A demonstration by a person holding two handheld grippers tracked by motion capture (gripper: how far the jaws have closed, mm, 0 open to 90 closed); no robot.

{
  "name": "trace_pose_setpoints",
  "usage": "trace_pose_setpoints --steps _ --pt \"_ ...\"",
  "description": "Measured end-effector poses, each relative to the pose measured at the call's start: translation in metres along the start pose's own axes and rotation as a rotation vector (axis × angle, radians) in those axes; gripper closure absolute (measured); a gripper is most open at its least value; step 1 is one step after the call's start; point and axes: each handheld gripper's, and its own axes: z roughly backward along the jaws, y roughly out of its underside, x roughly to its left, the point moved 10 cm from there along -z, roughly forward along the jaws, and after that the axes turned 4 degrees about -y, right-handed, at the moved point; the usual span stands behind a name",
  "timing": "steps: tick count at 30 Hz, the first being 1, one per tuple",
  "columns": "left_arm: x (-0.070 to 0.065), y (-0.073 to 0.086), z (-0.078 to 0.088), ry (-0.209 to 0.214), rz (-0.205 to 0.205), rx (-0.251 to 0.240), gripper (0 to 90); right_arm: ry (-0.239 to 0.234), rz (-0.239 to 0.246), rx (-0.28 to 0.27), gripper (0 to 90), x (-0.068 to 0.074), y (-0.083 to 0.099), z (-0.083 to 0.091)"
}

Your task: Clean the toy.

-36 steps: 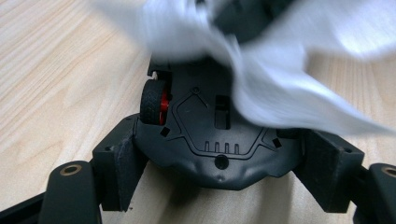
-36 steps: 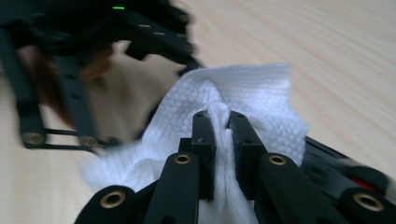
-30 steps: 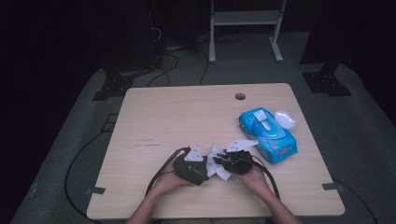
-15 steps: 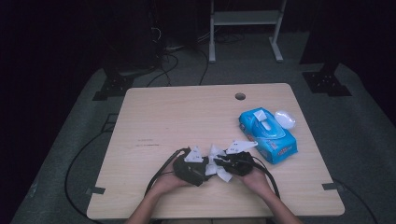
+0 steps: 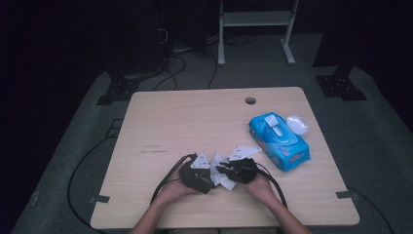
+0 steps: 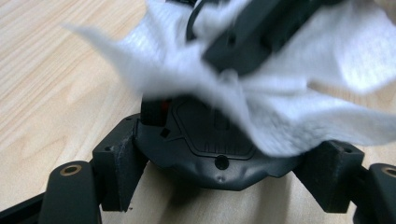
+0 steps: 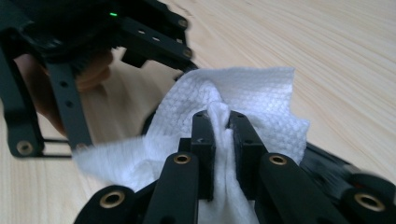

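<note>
The right tool (image 7: 219,126) is pinched tight on a white wipe (image 7: 243,93), pressing it over a dark object (image 6: 205,140); the left tool (image 6: 224,177) clamps that object between its jaws (set fairly wide), low over the table (image 5: 195,117) near its front edge.

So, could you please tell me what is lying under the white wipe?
Under the white wipe sits a black device, clamped between the left gripper's jaws. Its lower face shows; the wipe, pinched by the right gripper, covers its upper part.
</note>
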Motion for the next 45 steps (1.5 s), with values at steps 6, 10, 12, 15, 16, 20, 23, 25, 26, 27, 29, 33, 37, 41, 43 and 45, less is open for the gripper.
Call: trace_pose_setpoints --steps 6,10,12,15,16,20,23,25,26,27,29,33,37,41,43,45 --pt "0.002 0.003 0.002 -0.006 -0.005 0.007 23.8 0.032 0.039 0.020 81.2 -0.003 -0.002 -0.001" --pt "0.003 0.001 0.001 0.001 0.013 -0.005 23.8 0.065 -0.022 0.002 81.4 -0.020 0.002 0.007" --pt "0.003 0.001 0.001 -0.007 0.002 0.003 23.8 0.031 -0.018 0.009 81.3 -0.011 -0.001 0.002" --pt "0.003 0.000 0.002 -0.014 -0.005 0.004 23.8 -0.009 0.028 0.023 81.3 0.007 -0.006 -0.009" --pt "0.003 0.000 0.002 -0.018 -0.004 0.005 23.8 -0.015 0.034 0.023 81.3 0.010 -0.009 -0.012" --pt "0.004 0.001 0.005 -0.020 -0.001 0.002 23.8 0.019 0.060 0.043 81.3 0.004 -0.018 -0.019" --pt "0.006 0.003 0.004 -0.017 0.006 0.007 23.8 0.078 0.046 0.054 81.3 -0.013 -0.018 -0.014" --pt "0.005 0.003 0.003 -0.015 0.003 0.006 23.8 0.089 0.016 0.057 81.2 -0.022 -0.015 -0.010" --pt "0.005 0.003 0.003 -0.014 0.000 0.006 23.8 0.081 0.015 0.056 81.2 -0.022 -0.014 -0.009" --pt "0.006 0.003 0.003 -0.013 0.000 0.008 23.8 0.081 0.023 0.058 81.2 -0.021 -0.014 -0.009" --pt "0.006 0.003 0.003 -0.013 0.000 0.012 23.8 0.074 0.037 0.059 81.3 -0.018 -0.014 -0.009" --pt "0.008 0.004 0.005 -0.020 -0.004 0.020 23.8 0.115 0.040 0.063 81.3 -0.030 -0.009 -0.001" --pt "0.008 0.004 0.005 -0.020 -0.008 0.021 23.8 0.173 0.008 0.055 81.2 -0.047 -0.004 0.013" --pt "0.008 0.005 0.005 -0.019 -0.005 0.020 23.8 0.185 0.001 0.051 81.2 -0.051 0.003 0.022" --pt "0.008 0.005 0.005 -0.016 0.003 0.014 23.8 0.200 0.009 0.054 81.1 -0.053 0.006 0.026" --pt "0.008 0.005 0.005 -0.014 -0.001 0.018 23.8 0.207 0.005 0.054 81.2 -0.054 0.011 0.031"
